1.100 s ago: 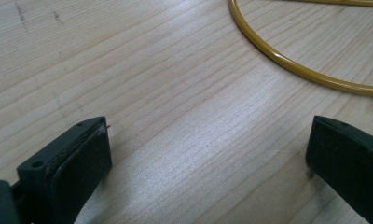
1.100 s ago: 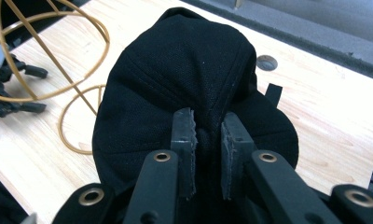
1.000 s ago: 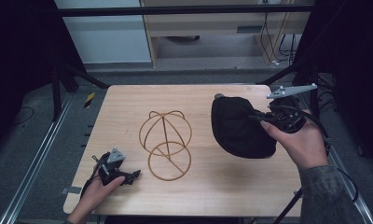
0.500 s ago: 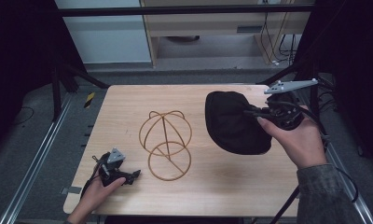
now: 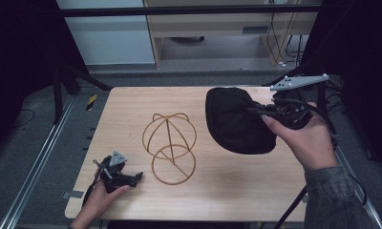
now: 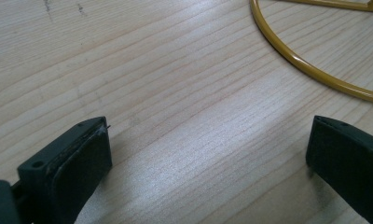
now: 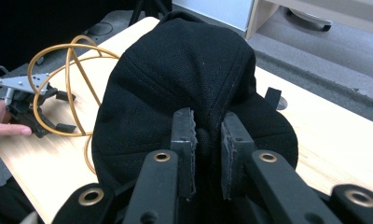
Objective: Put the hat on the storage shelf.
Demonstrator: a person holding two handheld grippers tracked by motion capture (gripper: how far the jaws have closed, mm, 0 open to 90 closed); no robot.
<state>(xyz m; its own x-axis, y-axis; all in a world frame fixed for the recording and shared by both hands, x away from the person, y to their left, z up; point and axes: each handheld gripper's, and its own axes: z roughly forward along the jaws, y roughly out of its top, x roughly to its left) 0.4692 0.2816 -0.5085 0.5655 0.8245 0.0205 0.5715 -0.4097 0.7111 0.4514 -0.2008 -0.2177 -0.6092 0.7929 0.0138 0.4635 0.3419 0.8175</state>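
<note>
Right gripper (image 7: 207, 135) pinching a black cap (image 5: 237, 119) beside gold wire stand (image 5: 170, 148); left gripper (image 5: 132, 177) resting wide open on table (image 5: 227, 191).

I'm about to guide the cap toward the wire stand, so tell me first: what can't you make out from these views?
- Black cap: its underside and brim, hidden by its own crown in the right gripper view and the high view.
- Right gripper: how much fabric it pinches, covered by the jaws.
- Wire stand: the left gripper view's edge cuts off all but part of its base ring.
- Left gripper: its jaw tips, cut off at the bottom edge.
</note>
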